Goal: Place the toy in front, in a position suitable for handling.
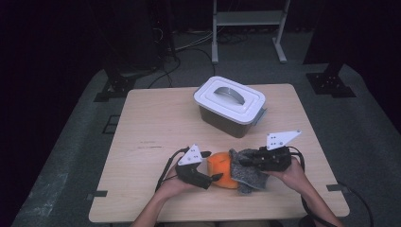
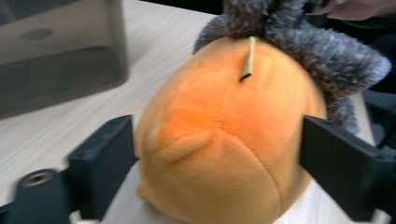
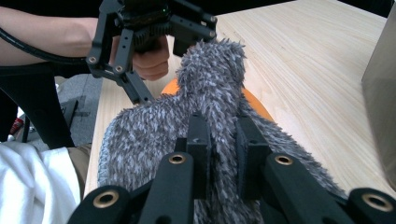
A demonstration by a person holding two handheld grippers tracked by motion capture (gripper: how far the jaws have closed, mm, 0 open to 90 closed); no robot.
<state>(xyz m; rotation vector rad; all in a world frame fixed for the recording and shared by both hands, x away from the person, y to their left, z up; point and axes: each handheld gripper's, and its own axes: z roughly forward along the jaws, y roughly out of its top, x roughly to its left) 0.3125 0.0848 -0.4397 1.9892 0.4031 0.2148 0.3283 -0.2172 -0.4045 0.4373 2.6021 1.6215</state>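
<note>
Orange plush — left gripper astride, right gripper pinching

A light wooden counter stands on grey carpet in a dark room; a white metal rack and black cables lie far behind.

High view looks down; both close gripper views share the orange plush.

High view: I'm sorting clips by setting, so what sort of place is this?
Probably a lab or recording studio rather than a home: dark drapes surround a lone wooden table, cables run across the grey carpet, and a metal stand sits behind.
</note>
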